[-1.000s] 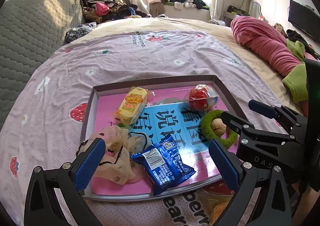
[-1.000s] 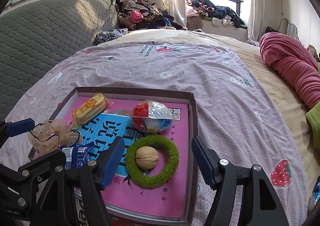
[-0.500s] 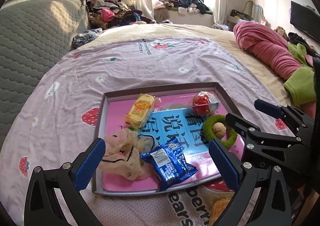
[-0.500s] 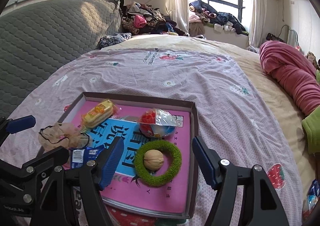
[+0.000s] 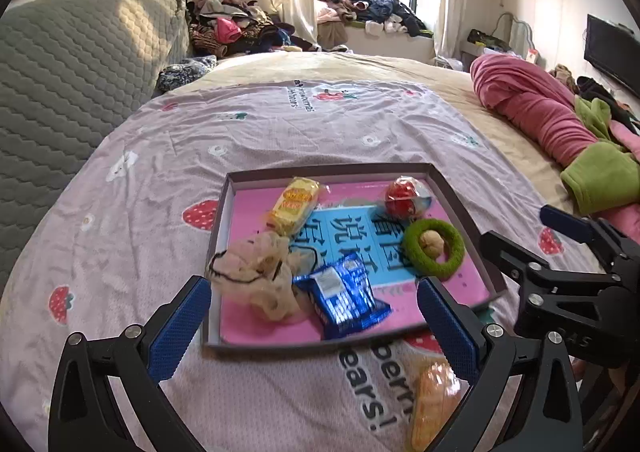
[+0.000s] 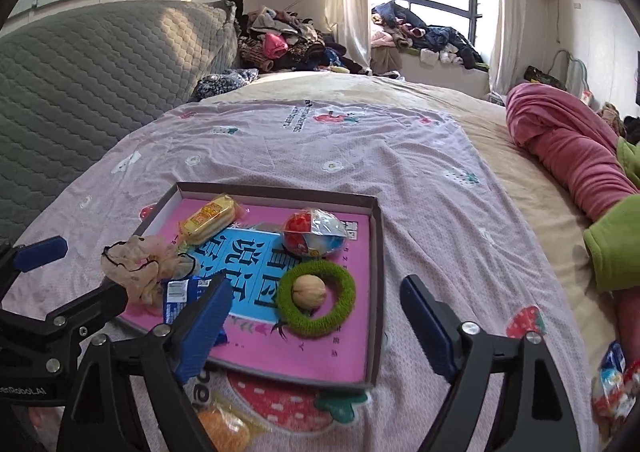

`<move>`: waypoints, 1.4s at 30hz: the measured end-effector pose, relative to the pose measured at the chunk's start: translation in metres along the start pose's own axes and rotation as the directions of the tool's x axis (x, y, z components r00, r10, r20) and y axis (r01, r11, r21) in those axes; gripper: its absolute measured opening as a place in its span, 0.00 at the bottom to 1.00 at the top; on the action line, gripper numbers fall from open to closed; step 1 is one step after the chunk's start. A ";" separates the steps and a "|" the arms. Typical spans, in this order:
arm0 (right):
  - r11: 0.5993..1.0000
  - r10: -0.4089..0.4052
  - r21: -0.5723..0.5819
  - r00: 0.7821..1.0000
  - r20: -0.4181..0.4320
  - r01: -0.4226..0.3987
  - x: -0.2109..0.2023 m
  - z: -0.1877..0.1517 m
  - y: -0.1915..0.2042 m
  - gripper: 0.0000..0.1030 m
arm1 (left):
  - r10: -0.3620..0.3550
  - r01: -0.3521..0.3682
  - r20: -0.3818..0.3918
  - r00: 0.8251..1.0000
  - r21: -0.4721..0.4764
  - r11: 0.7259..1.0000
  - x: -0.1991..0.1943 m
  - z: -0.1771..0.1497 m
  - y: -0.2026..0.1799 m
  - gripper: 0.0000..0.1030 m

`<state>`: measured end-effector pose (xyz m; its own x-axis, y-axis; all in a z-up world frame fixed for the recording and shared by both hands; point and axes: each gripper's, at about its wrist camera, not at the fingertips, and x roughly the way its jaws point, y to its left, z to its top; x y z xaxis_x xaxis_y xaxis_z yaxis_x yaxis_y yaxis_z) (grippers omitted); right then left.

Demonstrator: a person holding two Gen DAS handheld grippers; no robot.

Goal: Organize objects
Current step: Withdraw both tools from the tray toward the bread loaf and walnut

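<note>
Your left gripper (image 5: 312, 316) gapes wide, empty, above the tray's (image 5: 216, 236) near edge; your right gripper (image 6: 316, 320), jaws just opened further, holds nothing. In the tray, left to right: scrunchie (image 5: 256, 276), blue packet (image 5: 344, 300), yellow snack (image 5: 294, 204), green ring (image 5: 434, 248) around a walnut (image 5: 430, 242), red ball (image 5: 404, 198). An orange packet (image 5: 432, 400) lies on the sheet (image 5: 120, 252) outside, nearest you.

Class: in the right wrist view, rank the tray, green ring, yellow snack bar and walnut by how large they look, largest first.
1. tray
2. green ring
3. yellow snack bar, close to the ring and farther from the camera, so unsure
4. walnut
</note>
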<state>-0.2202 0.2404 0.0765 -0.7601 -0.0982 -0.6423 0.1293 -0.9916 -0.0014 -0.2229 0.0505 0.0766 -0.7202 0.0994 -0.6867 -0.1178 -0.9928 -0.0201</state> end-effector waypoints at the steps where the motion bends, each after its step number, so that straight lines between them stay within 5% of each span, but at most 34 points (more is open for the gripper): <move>1: 1.000 -0.002 -0.002 1.000 -0.002 0.002 -0.005 -0.003 0.000 0.92 | -0.002 0.002 0.001 1.000 0.001 1.000 -0.003 -0.002 0.000 1.00; 14: 0.998 -0.044 -0.045 0.999 0.007 0.044 -0.079 -0.009 0.011 0.95 | 0.004 -0.004 -0.018 1.000 -0.003 1.000 -0.058 -0.032 -0.007 1.00; 42: 0.998 0.026 -0.067 0.997 0.066 -0.022 -0.204 -0.039 0.054 0.98 | 0.051 -0.051 -0.006 0.999 -0.004 0.999 -0.179 -0.098 -0.010 1.00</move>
<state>-0.0331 0.2099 0.1775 -0.7969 -0.1293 -0.5901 0.1882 -0.9814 -0.0391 -0.0254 0.0364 0.1286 -0.7208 0.0486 -0.6914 -0.0781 -0.9969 0.0114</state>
